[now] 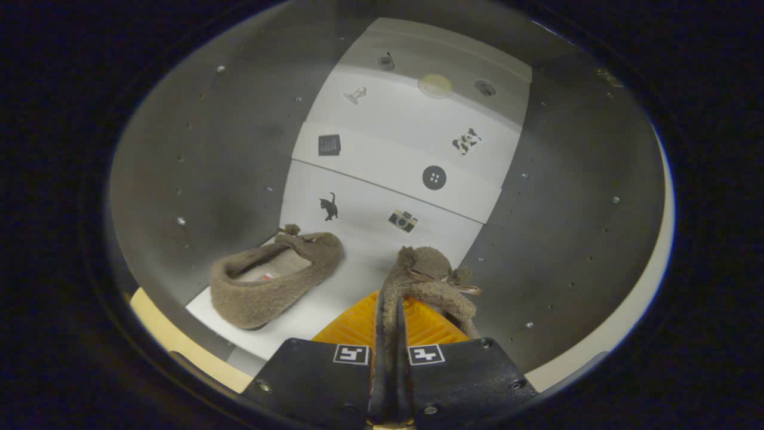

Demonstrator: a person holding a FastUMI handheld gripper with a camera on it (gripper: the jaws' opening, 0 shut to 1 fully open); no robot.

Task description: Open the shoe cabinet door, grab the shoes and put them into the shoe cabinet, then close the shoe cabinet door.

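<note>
Shoes first: you have two fuzzy brown slippers in front of you. One slipper (271,280) lies flat on the white sheet (358,263) on the floor of the shoe cabinet (191,161). You can look down into its opening, and its toe with the small bow points toward the back of the cabinet.

The other slipper (427,278) is in your gripper (389,334). Your two fingers are squeezed close together, and the edge of this slipper is pinched tight between them. The rest of it sticks out just past the fingertips, with its thin ribbon bow (444,279) on top. It sits near the lying slipper, on the side closer to the dark cabinet wall, and the two do not touch.

Past the lying slipper, the white sheet runs up the back of the cabinet in steps. Little pictures are stuck on it: a black cat (328,206) just beyond the lying slipper's toe, a camera (403,220) next to the cat, a round button (434,178) farther back, and a dark square (329,145) beside that.

Dark grey walls with small shiny screws stand on both sides of the white sheet.
</note>
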